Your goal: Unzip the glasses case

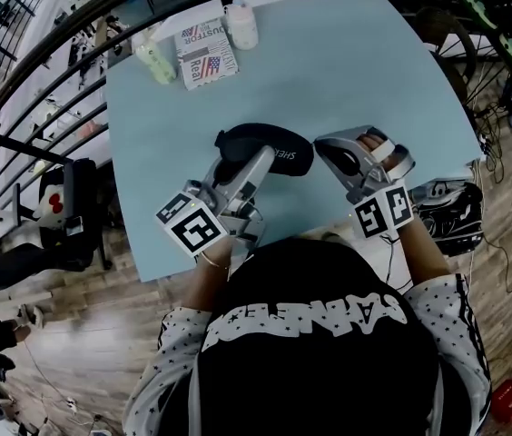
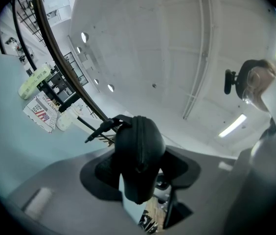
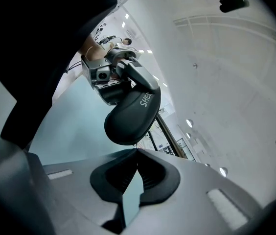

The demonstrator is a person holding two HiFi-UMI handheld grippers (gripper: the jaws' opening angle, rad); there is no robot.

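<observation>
Black oval glasses case (image 1: 270,145), frame centre: left gripper (image 2: 140,175) jaws are clamping it; right gripper (image 3: 137,151) jaws are sitting closed, empty, beside it. Clamp wants steadiness, clear of zipper seam (image 2: 139,141).

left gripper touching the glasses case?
Touching. The left gripper view shows the glasses case clamped between the pads of the left gripper, no gap on either side.

Light blue table (image 1: 329,80), far-left corner:
- flag-printed carton (image 1: 206,53), lying flat
- white bottle (image 1: 241,25), just right of the carton
- pale green bottle (image 1: 154,62), just left of the carton

Past the table's left and far edges: black railing (image 1: 47,53).
Beside the table's right near corner: black bag (image 1: 447,214) on the wood floor (image 1: 102,334).
</observation>
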